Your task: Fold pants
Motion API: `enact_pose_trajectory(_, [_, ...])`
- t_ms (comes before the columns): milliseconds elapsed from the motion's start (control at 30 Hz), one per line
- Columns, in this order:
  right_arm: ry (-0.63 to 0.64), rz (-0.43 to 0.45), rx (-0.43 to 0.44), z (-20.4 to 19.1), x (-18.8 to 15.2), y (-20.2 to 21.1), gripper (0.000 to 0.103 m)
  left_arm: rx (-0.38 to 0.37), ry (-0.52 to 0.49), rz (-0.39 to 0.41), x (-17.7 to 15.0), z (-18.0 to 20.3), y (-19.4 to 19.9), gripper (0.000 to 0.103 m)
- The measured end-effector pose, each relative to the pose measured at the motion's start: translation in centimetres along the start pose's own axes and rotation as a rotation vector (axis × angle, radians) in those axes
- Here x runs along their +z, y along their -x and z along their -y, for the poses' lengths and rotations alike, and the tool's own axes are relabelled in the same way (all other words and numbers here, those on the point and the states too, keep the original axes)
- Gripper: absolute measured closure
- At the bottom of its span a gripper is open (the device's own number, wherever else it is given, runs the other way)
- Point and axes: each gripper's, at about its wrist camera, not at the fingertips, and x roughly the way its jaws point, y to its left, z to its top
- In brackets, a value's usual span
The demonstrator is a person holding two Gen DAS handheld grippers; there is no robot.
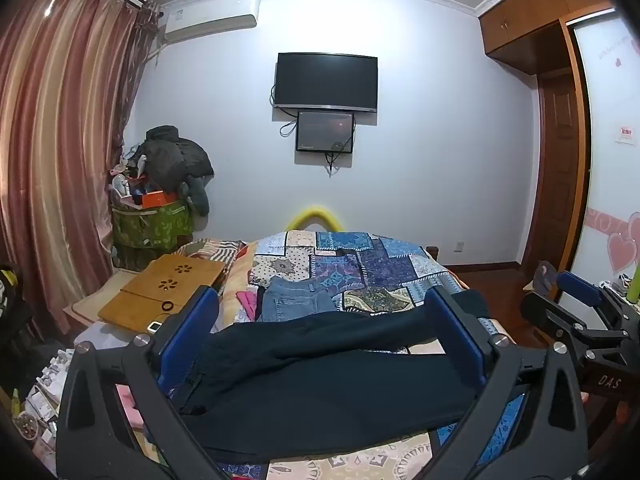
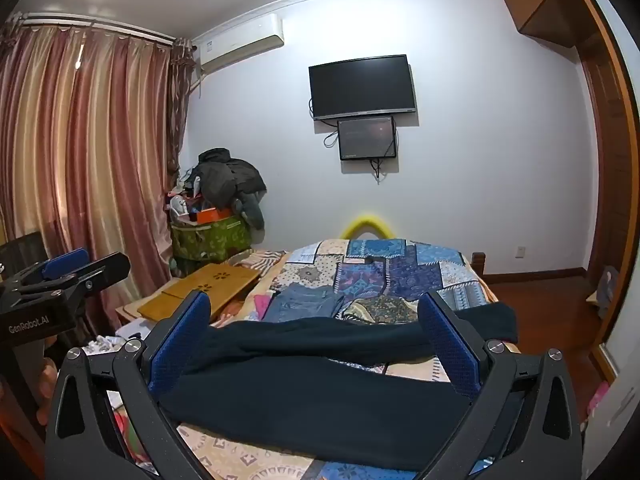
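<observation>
Pants (image 1: 320,380), dark and laid crosswise on the patchwork bedspread (image 1: 384,268), look partly folded, one leg draped over the other. Next likely calls for gripping an end and carrying it across. Left gripper (image 1: 320,328) and right gripper (image 2: 316,332) hover level above them, jaws wide apart, holding nothing.

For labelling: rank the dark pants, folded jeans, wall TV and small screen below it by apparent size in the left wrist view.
1. dark pants, nearest the camera, so inflated
2. wall TV
3. folded jeans
4. small screen
TV and jeans are close.
</observation>
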Motion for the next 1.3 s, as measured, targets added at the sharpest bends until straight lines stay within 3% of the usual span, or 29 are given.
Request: enact_pose_trajectory(1300, [0.013,0.001,-0.002,-0.03,0.47,-0.04,0.000,-0.012,0.021,-0.016,0.14,-0.77,-0.33,0.000])
